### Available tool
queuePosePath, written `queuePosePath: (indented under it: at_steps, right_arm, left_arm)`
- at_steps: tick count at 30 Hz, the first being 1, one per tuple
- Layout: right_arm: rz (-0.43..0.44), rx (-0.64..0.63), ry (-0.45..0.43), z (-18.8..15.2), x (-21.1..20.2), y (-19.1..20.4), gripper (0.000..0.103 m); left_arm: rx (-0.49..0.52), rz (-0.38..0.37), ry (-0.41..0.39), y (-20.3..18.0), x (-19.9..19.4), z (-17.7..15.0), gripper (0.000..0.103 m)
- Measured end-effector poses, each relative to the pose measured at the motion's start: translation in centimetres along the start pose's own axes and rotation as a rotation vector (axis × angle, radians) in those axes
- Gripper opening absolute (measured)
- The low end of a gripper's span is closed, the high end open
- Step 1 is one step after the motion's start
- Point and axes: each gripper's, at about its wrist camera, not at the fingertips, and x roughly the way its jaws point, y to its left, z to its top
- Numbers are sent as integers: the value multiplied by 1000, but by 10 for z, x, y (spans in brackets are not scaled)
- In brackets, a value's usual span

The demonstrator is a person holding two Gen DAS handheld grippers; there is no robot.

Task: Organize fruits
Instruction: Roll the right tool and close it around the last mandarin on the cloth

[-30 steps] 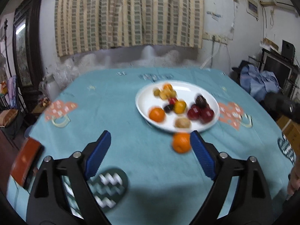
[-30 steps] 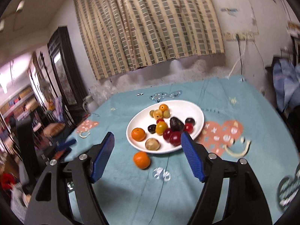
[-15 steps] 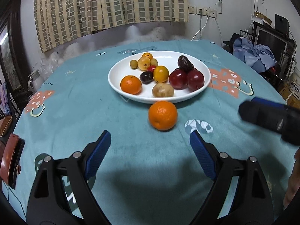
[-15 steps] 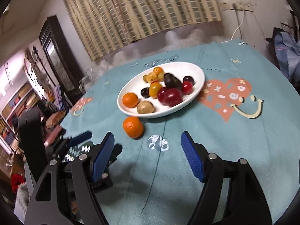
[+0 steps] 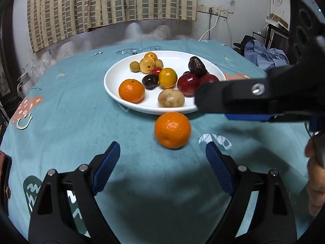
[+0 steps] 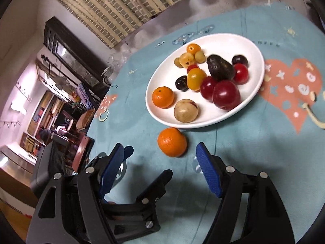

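A loose orange [image 5: 172,130] lies on the teal tablecloth just in front of the white plate [image 5: 113,89]. The plate holds another orange [image 5: 131,90], red plums [image 5: 187,84], a dark avocado-like fruit [image 6: 220,68], a yellow fruit [image 5: 167,77] and several small ones. My left gripper [image 5: 162,152] is open, its blue pads a short way short of the loose orange. My right gripper [image 6: 160,152] is also open, with the orange [image 6: 172,141] just ahead of its fingertips. One right finger [image 5: 243,95] crosses the plate's right edge in the left wrist view.
The left gripper [image 6: 149,162] sits low at the left of the right wrist view, close beside the right one. A person's hand [image 5: 314,172] is at the right edge. A red-brown object [image 5: 4,174] lies at the table's left edge. Heart prints [image 6: 290,89] mark the cloth.
Both grippers have come down and closer to the loose orange and the plate. The right gripper has rolled and now reaches across the right side of the left wrist view.
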Motion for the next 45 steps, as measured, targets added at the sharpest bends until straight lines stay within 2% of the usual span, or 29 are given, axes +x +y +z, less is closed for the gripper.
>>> queuePosePath:
  at_steps: [4,9,13,16,24,33,37,42,43,45]
  right_arm:
    - [-20,18,17,1,8,-7,74]
    - [-30,10,57,1,20,-6,73]
    - [-20,12,59,4,25,-3,72]
    - [-12,21,62,5,28,-4,66]
    - [-2,44,63,7,34,-11,65]
    - [-7,55,79,6,38,-15,63]
    - [-6,63,85,6,40,-18,59]
    - [2,59,108,2,45,-18,53]
    - [8,62,115,1,47,-18,48]
    - [10,62,118,0,47,-18,48]
  left_arm:
    - [19,-9,-11,-2,3,-2,88]
    - [13,-31,23,-4,14,-3,88]
    - [6,-37,21,-5,15,-1,87]
    - [5,-36,29,-5,19,-1,87]
    - [-16,-49,54,-2,27,2,84]
    - [2,12,76,-5,30,3,82]
    - [14,34,82,-7,32,4,73]
    - [24,34,77,-8,30,3,72]
    - [29,35,73,-9,30,3,71]
    - [36,32,71,-11,29,2,66]
